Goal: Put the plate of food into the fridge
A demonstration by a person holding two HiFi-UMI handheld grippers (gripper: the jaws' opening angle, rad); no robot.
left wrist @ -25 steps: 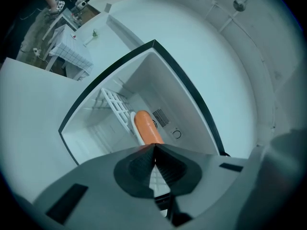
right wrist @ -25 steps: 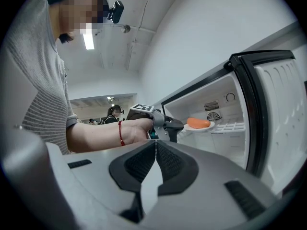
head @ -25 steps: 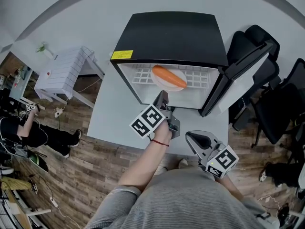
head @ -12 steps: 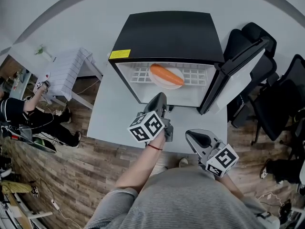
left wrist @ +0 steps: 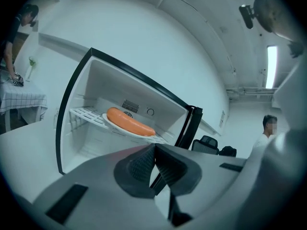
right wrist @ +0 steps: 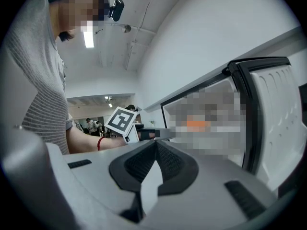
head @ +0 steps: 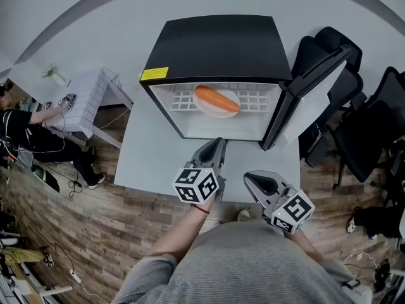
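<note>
In the head view, the plate (head: pixel 218 112) with its long orange food (head: pixel 217 99) sat on the wire shelf (head: pixel 180 100) inside the open mini fridge (head: pixel 215 43), well apart from both grippers. The left gripper (head: pixel 218 143) and right gripper (head: pixel 252 180) hovered over the grey table (head: pixel 152 157), and the door (head: pixel 304 100) stood wide at the right.

In the left gripper view, its jaws were pressed together on nothing, facing the shelf.

In the right gripper view, the jaws likewise met empty, with the door just to the right.

Placement looked done. Closing seemed next: push the door's outer face near its free edge, smoothly, so the plate would not slide.
</note>
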